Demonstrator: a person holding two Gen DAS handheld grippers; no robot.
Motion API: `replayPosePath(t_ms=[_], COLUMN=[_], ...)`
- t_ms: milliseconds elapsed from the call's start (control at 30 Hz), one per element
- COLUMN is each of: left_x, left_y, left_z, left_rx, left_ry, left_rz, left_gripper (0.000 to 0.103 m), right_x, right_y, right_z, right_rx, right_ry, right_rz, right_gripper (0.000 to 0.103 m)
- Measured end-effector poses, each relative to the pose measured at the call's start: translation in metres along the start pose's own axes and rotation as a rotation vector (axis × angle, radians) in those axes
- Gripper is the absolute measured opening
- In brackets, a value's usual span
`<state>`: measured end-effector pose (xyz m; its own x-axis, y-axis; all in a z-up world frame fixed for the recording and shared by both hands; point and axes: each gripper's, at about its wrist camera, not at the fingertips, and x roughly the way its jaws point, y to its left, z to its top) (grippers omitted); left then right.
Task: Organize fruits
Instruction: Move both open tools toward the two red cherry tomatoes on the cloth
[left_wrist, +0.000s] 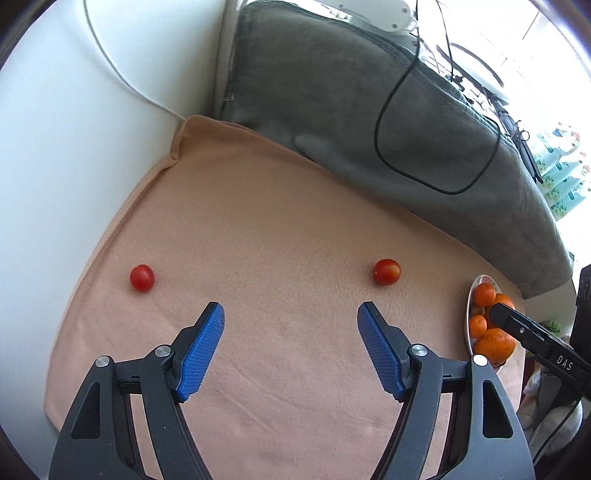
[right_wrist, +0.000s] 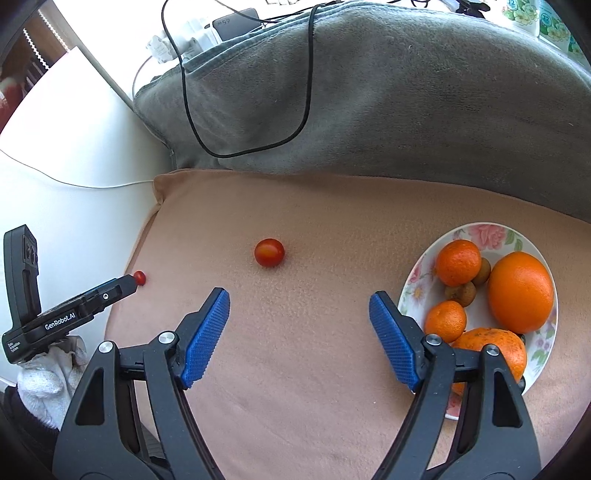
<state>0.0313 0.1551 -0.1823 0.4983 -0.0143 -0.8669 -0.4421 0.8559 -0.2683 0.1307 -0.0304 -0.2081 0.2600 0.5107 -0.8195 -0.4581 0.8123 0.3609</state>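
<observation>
both my left gripper and right gripper are wide open, holding nothing. two round tomatoes lie on the peach cloth. oranges fill the plate. i read "genrobot.ai".

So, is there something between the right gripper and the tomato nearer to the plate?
Nothing visible. Only bare peach cloth lies between the open right gripper and that tomato. The plate sits off to the side.
</observation>
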Motion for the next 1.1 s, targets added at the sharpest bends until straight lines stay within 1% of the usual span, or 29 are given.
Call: replayPosePath(t_ms=[133,200,267,467,567,600,733,867,900,967,1100], left_x=[0.003,0.005,0.007,0.017,0.021,0.022,0.028,0.034,0.037,0.041,0.049], left_y=[0.023,0.035,0.046,0.075,0.089,0.093,0.099,0.103,0.103,0.104,0.107], left_z=[-0.001,-0.001,-0.002,-0.001,0.0,0.001,0.004,0.005,0.005,0.006,0.008], left_rx=[-0.064,-0.096,-0.125,-0.207,-0.25,-0.261,-0.259,-0.262,-0.26,-0.254,-0.257], left_ry=[-0.007,-0.011,-0.017,-0.018,-0.024,-0.025,-0.029,-0.032,-0.029,-0.023,-0.021], left_rz=[0.028,0.037,0.044,0.062,0.08,0.083,0.116,0.129,0.129,0.135,0.146], left_gripper=[0.073,0.072,0.071,0.061,0.058,0.056,0.049,0.047,0.044,0.042,0.041], right_x=[0.014,0.022,0.03,0.054,0.064,0.068,0.081,0.091,0.092,0.096,0.103], right_y=[0.006,0.009,0.012,0.021,0.024,0.025,0.027,0.029,0.029,0.029,0.028], right_z=[0.008,0.012,0.014,0.019,0.02,0.021,0.023,0.027,0.028,0.031,0.035], right_rx=[-0.019,-0.029,-0.039,-0.072,-0.088,-0.092,-0.108,-0.124,-0.125,-0.127,-0.124], right_ry=[0.014,0.022,0.032,0.064,0.075,0.08,0.106,0.115,0.117,0.123,0.133], right_rz=[0.008,0.014,0.017,0.023,0.022,0.022,0.026,0.022,0.021,0.018,0.018], right_gripper=[0.074,0.07,0.068,0.062,0.059,0.057,0.051,0.05,0.05,0.05,0.05])
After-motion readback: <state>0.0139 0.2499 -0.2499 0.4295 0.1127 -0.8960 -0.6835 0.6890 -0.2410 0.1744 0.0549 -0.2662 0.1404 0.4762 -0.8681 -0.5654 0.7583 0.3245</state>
